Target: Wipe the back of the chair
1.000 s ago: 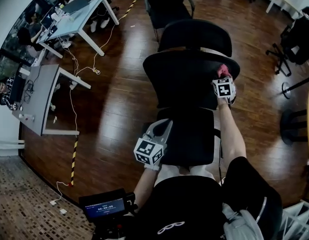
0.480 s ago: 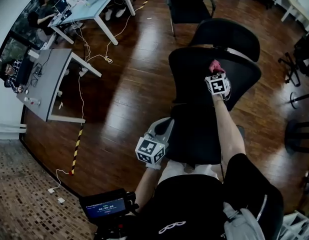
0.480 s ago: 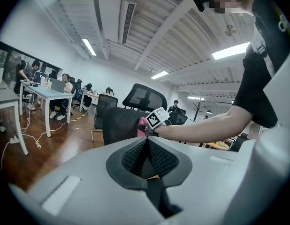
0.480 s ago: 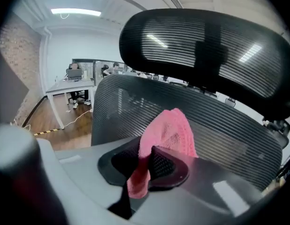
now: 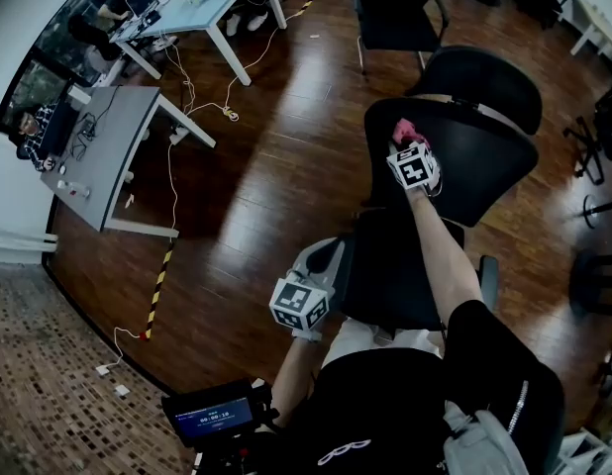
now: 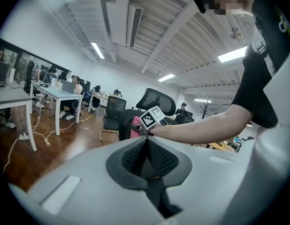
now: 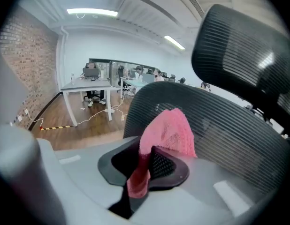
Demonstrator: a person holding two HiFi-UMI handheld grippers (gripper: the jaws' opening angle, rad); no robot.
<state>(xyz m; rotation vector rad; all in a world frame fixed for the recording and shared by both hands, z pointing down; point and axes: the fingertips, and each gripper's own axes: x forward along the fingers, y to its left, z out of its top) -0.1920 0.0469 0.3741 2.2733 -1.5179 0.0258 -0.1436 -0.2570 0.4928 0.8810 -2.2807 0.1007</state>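
Chair back (image 7: 239, 139) meets pink cloth (image 7: 167, 130) (right tongs' (image 7: 146, 162) pinch shows only close-up).

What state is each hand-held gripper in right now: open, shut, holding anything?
Left hand-held gripper: shut, nothing between its jaws.
Right hand-held gripper: shut on the pink cloth, at the chair back.

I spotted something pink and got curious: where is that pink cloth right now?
The pink cloth is clamped in the right tool, against the black chair back, upper right of the head view.
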